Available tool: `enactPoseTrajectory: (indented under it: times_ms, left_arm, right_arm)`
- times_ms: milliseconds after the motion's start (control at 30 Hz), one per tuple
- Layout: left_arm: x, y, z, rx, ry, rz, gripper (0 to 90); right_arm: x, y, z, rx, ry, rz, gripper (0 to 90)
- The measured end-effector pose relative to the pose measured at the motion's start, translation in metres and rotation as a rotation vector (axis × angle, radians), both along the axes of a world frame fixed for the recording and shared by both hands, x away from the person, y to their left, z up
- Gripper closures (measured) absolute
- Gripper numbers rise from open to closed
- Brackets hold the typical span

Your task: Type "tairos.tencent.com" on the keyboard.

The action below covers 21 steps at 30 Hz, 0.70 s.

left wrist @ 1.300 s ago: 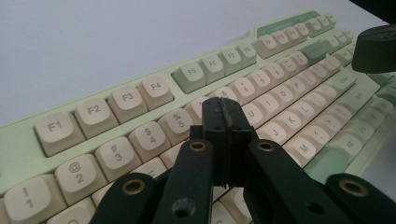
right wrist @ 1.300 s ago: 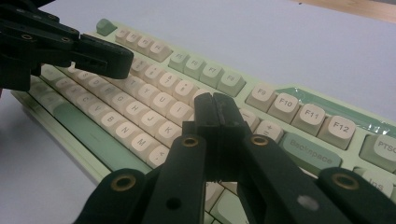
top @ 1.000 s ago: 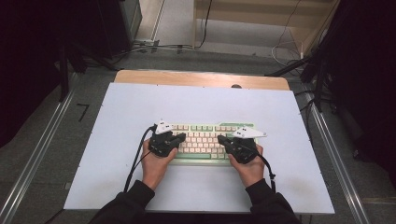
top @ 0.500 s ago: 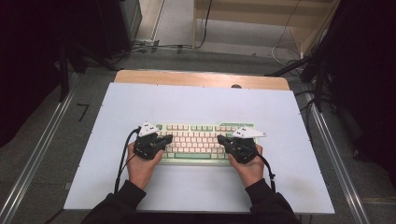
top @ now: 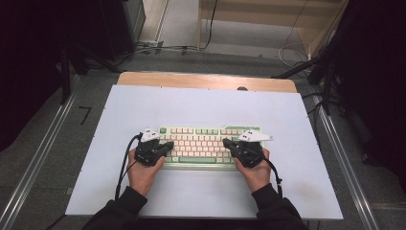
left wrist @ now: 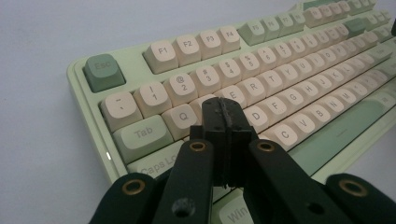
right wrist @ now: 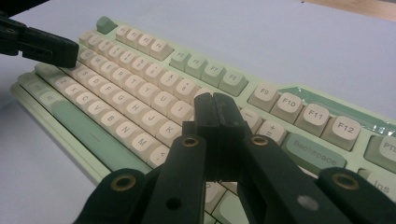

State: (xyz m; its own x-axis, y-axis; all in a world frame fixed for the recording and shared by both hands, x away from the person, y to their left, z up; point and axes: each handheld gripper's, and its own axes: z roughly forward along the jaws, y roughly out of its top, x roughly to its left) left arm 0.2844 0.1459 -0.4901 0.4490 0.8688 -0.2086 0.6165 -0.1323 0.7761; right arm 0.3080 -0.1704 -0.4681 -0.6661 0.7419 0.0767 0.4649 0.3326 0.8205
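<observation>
High view looks down on a pale table (top: 201, 103) with a green and cream keyboard (top: 201, 146) lying flat near the person's side. Each hand holds a black gripper over one end of the keyboard. Over the end with the Esc key sits the left gripper (top: 165, 147), and the right gripper (top: 229, 145) sits over the other end, with the middle keys between them. Left gripper view has its two black jaws pressed tight together with nothing between them, and the tip (left wrist: 223, 112) is above the keys near Q and Tab (left wrist: 142, 134). Right gripper view has its jaws tight together too, holding nothing, with the tip (right wrist: 215, 109) above the keys near the Backspace key (right wrist: 314, 154). I cannot tell if the tips touch the keys.
</observation>
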Motion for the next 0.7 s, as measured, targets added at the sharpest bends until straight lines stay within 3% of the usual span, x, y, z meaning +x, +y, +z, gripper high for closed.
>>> enactPoseTrajectory:
  times_ms: [400, 600, 700]
  left_arm:
    - [0.0003, -0.0003, -0.0034, 0.031, 0.006, 0.009, 90.0]
    - [-0.0019, 0.0005, 0.0013, 0.003, -0.031, 0.019, 90.0]
    - [-0.0021, 0.0006, 0.0017, -0.007, -0.031, 0.019, 90.0]
  right_arm:
    - [-0.0004, 0.0006, 0.0001, -0.001, -0.002, 0.003, 87.5]
    - [-0.0007, 0.0016, -0.0003, -0.004, 0.0, 0.006, 87.5]
    - [-0.0003, 0.0023, -0.001, -0.007, 0.002, 0.007, 87.5]
